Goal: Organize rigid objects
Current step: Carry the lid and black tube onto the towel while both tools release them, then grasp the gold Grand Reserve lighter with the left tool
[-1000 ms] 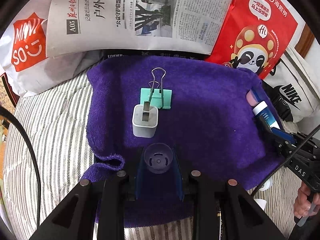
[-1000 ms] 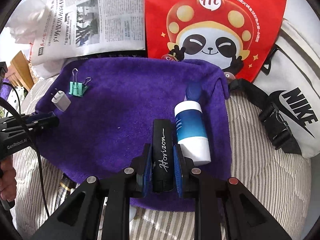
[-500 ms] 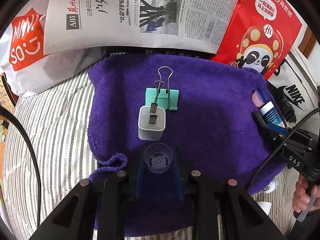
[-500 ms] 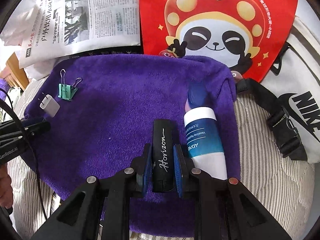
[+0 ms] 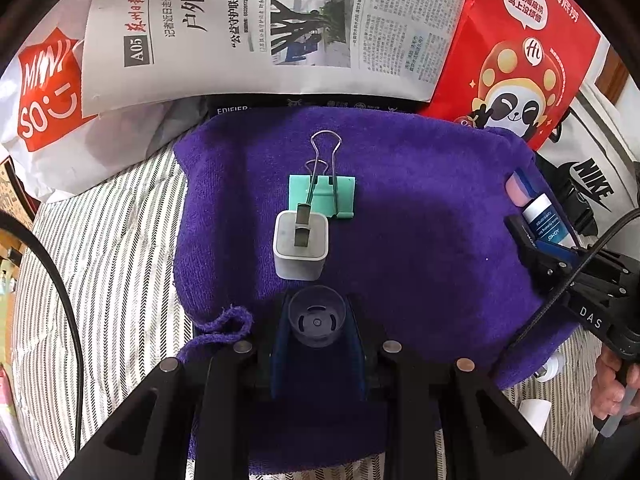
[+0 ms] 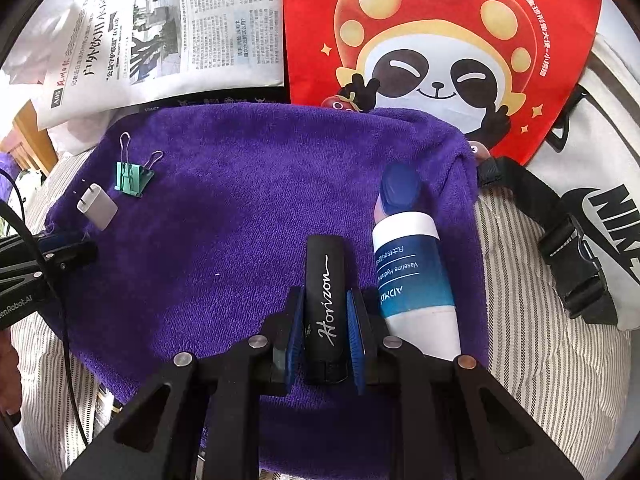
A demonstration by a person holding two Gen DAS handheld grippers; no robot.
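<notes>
On the purple towel (image 5: 420, 200) (image 6: 248, 184) lie a white plug adapter (image 5: 300, 248) (image 6: 98, 210) and, just beyond it, a green binder clip (image 5: 322, 196) (image 6: 132, 178). My left gripper (image 5: 317, 322) is shut on a small clear round cap (image 5: 317, 322), held just short of the adapter. My right gripper (image 6: 325, 316) is shut on a black tube marked Horizon (image 6: 325, 292), low over the towel's right half. Beside it lies a blue and white Vaseline tube (image 6: 412, 272) (image 5: 542, 220), with a blue and pink item (image 6: 398, 188) at its far end.
A newspaper (image 5: 256, 20), a red panda bag (image 6: 440, 48), a white Miniso bag (image 5: 40, 92) and a white Nike bag (image 6: 600, 200) with a black strap ring the towel. Striped bedding (image 5: 100, 260) lies around it. A hand (image 5: 616, 384) holds the right gripper.
The right gripper with the black tube has shifted slightly toward the towel's far side, beside the Vaseline tube. The left gripper has stayed put with the cap.
</notes>
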